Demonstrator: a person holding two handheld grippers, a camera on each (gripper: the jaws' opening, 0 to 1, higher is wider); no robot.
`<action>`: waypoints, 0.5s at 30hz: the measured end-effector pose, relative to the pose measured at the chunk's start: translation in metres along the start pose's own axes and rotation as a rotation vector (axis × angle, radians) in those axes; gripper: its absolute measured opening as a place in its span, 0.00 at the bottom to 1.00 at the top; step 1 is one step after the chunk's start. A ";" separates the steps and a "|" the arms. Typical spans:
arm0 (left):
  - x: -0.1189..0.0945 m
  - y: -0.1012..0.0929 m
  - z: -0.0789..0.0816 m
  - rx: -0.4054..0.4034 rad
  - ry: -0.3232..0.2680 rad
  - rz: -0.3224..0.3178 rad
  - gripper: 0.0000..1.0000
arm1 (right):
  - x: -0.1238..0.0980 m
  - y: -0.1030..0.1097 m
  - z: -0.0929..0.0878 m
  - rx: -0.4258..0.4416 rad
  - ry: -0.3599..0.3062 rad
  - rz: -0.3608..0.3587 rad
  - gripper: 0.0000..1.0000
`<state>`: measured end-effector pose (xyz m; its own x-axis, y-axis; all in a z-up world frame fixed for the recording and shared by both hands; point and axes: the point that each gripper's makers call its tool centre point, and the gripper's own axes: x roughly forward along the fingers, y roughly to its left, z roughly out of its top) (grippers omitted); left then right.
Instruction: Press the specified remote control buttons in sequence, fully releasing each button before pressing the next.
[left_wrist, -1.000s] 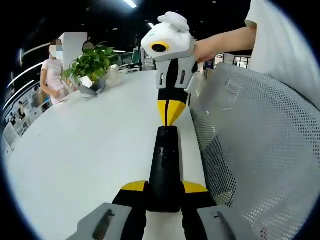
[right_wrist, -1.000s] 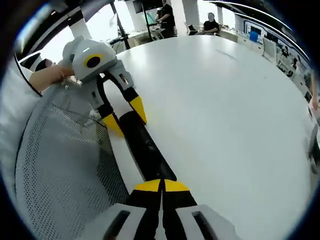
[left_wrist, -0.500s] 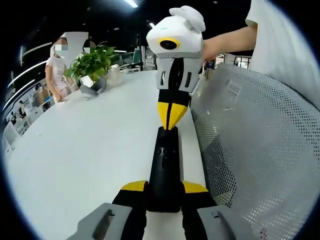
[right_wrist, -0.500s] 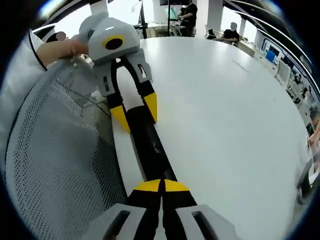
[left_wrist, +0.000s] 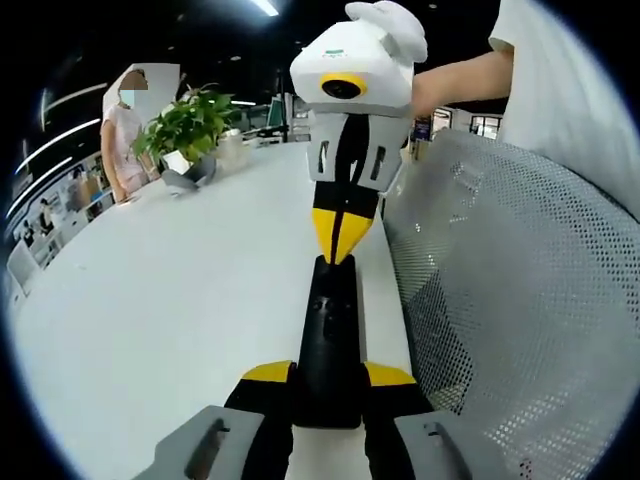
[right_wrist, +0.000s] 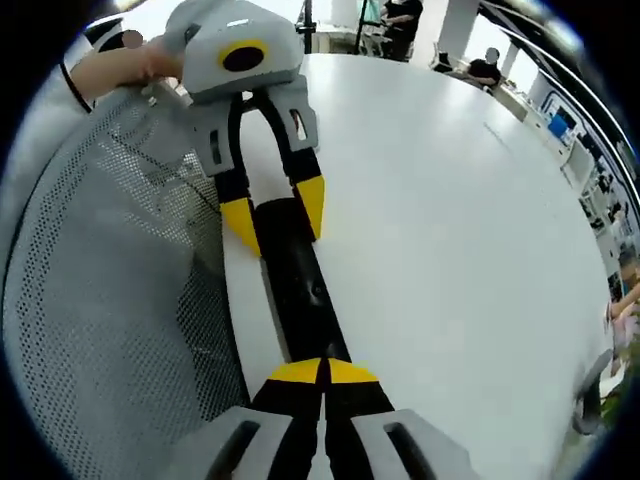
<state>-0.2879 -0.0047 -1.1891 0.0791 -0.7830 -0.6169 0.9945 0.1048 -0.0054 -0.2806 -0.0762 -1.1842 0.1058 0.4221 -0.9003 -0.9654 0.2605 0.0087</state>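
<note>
On white surface (left_wrist: 180, 300), near its edge: black remote (left_wrist: 331, 335) pinched by left tongs (left_wrist: 330, 376). Right tongs (right_wrist: 322, 372) pressed together, tips at remote's far end. Judged: pressing step; next, lift fully off before following button.

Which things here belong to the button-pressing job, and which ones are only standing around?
Belonging to the job:
- black remote control, lying on the white table
- left tool, shut on the remote's near end
- right tool, jaws shut, tips at the remote's other end

Only standing around:
- potted plant
- mesh chair back
- person by the table's far end
</note>
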 end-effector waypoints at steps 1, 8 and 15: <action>0.000 0.000 0.000 -0.001 0.001 0.001 0.25 | 0.000 0.000 0.001 0.001 -0.032 0.006 0.00; -0.002 -0.001 -0.001 -0.005 0.000 0.009 0.25 | -0.006 -0.002 0.008 0.196 -0.202 0.071 0.00; -0.003 0.000 -0.001 -0.003 -0.003 0.005 0.25 | 0.002 0.004 0.010 -0.012 -0.098 0.048 0.00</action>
<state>-0.2886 -0.0022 -1.1881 0.0842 -0.7841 -0.6149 0.9938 0.1107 -0.0051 -0.2818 -0.0657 -1.1815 0.0815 0.5172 -0.8520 -0.9727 0.2277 0.0453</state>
